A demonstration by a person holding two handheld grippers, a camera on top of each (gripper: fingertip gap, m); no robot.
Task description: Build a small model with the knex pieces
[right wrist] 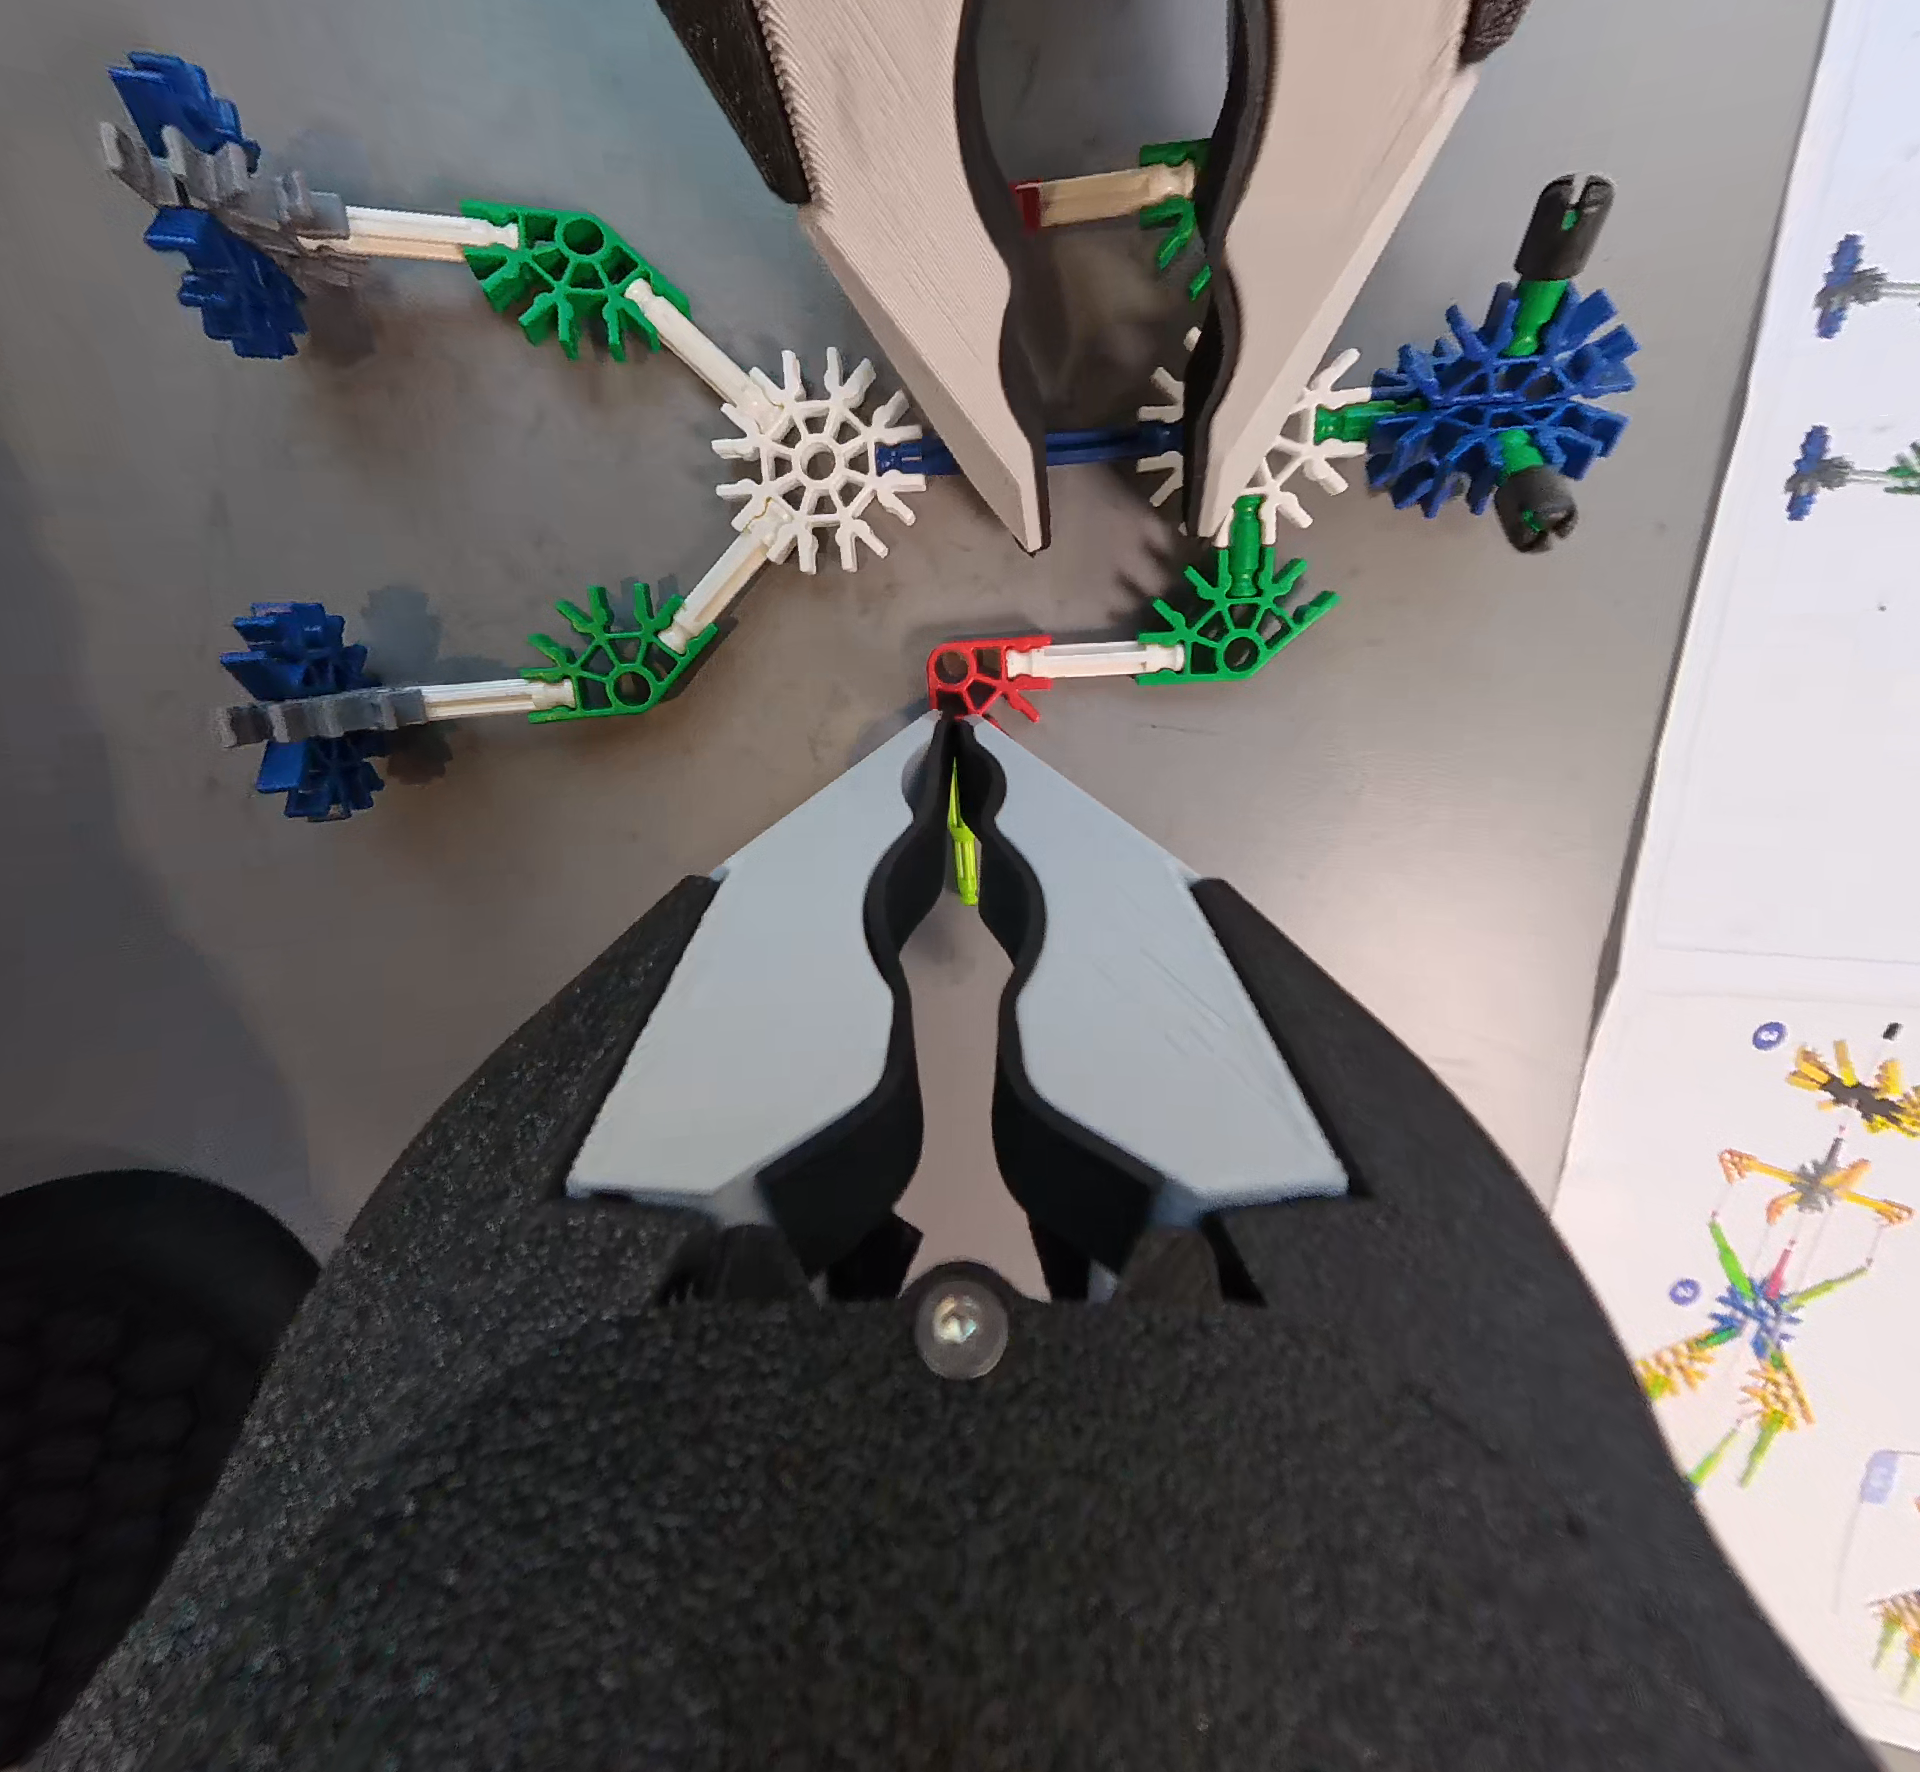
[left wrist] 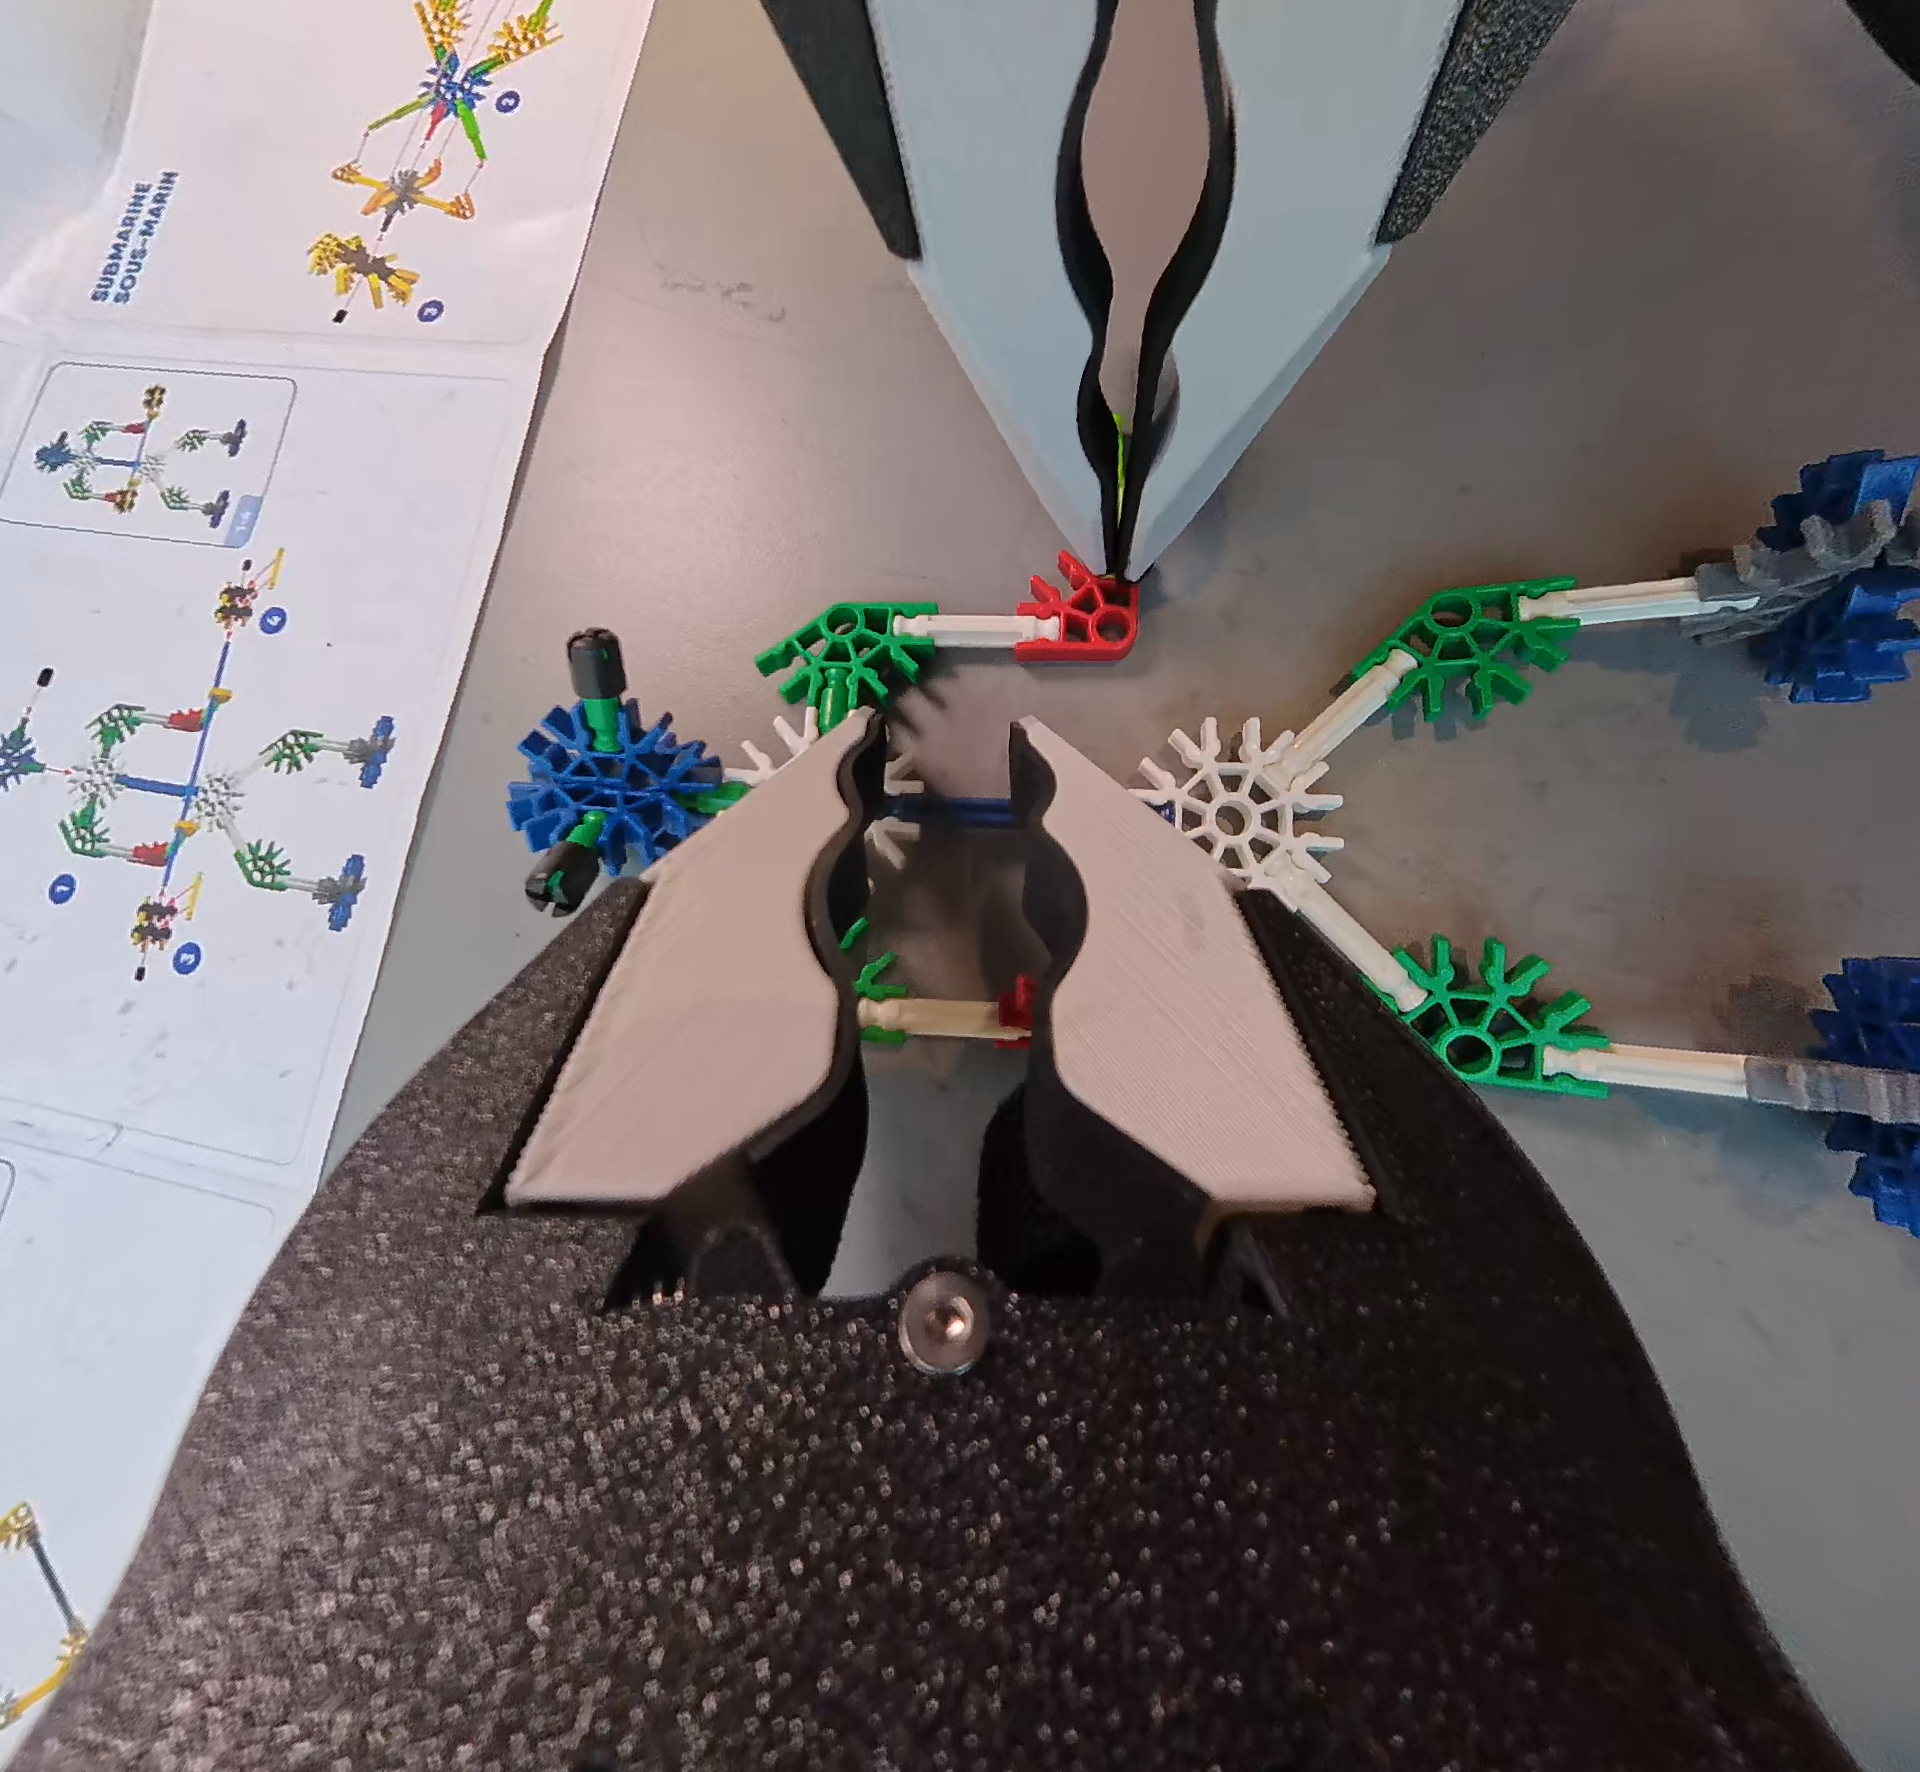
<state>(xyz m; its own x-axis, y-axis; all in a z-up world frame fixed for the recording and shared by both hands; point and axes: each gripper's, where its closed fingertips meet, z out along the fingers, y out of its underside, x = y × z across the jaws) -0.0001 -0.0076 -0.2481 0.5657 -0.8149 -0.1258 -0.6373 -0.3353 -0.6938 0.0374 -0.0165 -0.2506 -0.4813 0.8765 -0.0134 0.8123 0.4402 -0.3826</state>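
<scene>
A flat rod-and-connector model lies on the grey table. My right gripper (right wrist: 951, 727) is shut on a short lime green rod (right wrist: 964, 839), and its tips touch the model's red corner connector (right wrist: 971, 673). It also shows from above in the left wrist view (left wrist: 1117, 571), against the red connector (left wrist: 1086, 626). My left gripper (left wrist: 948, 735) is open, with its jaws on either side of the blue rod (left wrist: 945, 808) between the two white snowflake connectors (left wrist: 1236, 813). It also shows in the right wrist view (right wrist: 1117, 533), over the blue rod (right wrist: 1091, 446).
A printed instruction sheet (left wrist: 260, 579) lies left of the model and shows at the right in the right wrist view (right wrist: 1787, 683). Green connectors (right wrist: 577, 273), white rods and blue-and-grey end pieces (right wrist: 223, 205) spread outward. A dark object (right wrist: 104, 1359) sits at the table's corner.
</scene>
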